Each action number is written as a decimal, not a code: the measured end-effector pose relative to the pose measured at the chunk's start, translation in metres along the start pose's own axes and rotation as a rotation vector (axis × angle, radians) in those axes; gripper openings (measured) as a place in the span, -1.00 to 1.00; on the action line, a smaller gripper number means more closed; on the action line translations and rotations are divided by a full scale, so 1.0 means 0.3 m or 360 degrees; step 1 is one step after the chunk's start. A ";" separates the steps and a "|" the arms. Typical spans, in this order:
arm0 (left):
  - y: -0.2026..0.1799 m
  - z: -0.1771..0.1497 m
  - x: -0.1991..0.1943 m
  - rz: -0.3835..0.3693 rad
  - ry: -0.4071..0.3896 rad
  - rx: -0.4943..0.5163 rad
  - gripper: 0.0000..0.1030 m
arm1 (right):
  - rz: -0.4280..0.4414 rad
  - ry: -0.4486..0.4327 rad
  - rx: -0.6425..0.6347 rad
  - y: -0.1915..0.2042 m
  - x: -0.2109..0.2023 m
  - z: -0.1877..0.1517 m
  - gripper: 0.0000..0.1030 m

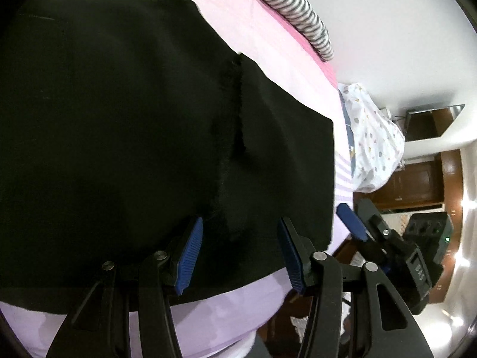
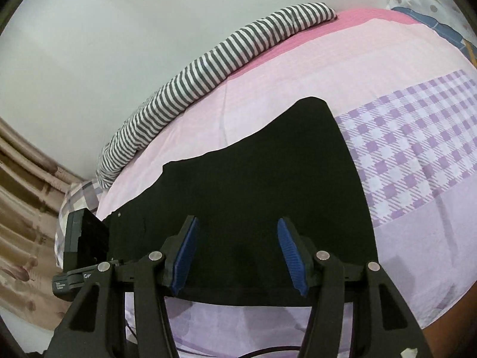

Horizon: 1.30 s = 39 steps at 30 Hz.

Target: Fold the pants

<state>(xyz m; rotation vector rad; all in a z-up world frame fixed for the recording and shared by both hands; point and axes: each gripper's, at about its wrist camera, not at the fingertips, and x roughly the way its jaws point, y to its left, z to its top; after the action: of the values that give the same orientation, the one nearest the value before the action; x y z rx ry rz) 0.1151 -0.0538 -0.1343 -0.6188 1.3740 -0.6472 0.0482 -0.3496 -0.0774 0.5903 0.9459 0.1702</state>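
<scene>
Black, matte woven fabric fills most of both views: a pair of pants point(image 1: 134, 125) lying flat on a bed sheet point(image 2: 417, 238) of soft pink and lilac cotton, part plain and part printed in a purple checked pattern. In the left wrist view a ragged, slightly puckered seam runs down the dark cloth, and the garment ends in a straight edge near the camera. The left gripper point(image 1: 240, 253) hangs just above that near edge, its ribbed blue pads point(image 1: 189, 261) set wide apart with nothing between them. The right gripper point(image 2: 237, 256) sits over the same near hem, jaws likewise spread and empty. A long, rolled grey-and-white striped cloth point(image 2: 208, 68) lies along the pale wall at the far side of the bed. A white pillow point(image 1: 372, 137) with small pastel shapes sits past the sheet's end
</scene>
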 end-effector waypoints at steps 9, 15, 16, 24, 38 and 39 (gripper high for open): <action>-0.017 -0.040 0.013 0.0170 -0.0047 0.0049 -0.88 | -0.0156 0.0028 0.0102 -0.069 0.024 -0.008 0.10; -0.036 -0.085 -0.006 0.0242 -0.0102 0.0086 -0.89 | -0.0208 0.0068 0.0086 -0.080 0.044 -0.017 0.10; -0.028 -0.085 -0.008 0.0227 -0.0103 0.0069 -0.89 | -0.0226 0.0070 0.0063 -0.074 0.047 -0.019 0.10; -0.016 -0.083 -0.004 0.0216 -0.0099 0.0018 -0.89 | -0.0344 0.0099 -0.0098 -0.025 0.081 -0.040 0.10; -0.064 -0.101 -0.108 0.0431 -0.0263 0.0282 -0.67 | -0.0518 0.0247 -0.0406 0.083 0.253 -0.029 0.15; -0.062 -0.107 -0.126 0.0445 -0.0290 0.0295 -0.66 | -0.0525 0.0245 -0.0431 0.100 0.270 -0.025 0.16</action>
<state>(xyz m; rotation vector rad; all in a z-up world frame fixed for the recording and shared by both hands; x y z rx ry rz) 0.0791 -0.0397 -0.0983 -0.3209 1.1865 -0.4734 0.0929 -0.2902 -0.1221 0.1683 1.1333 0.0463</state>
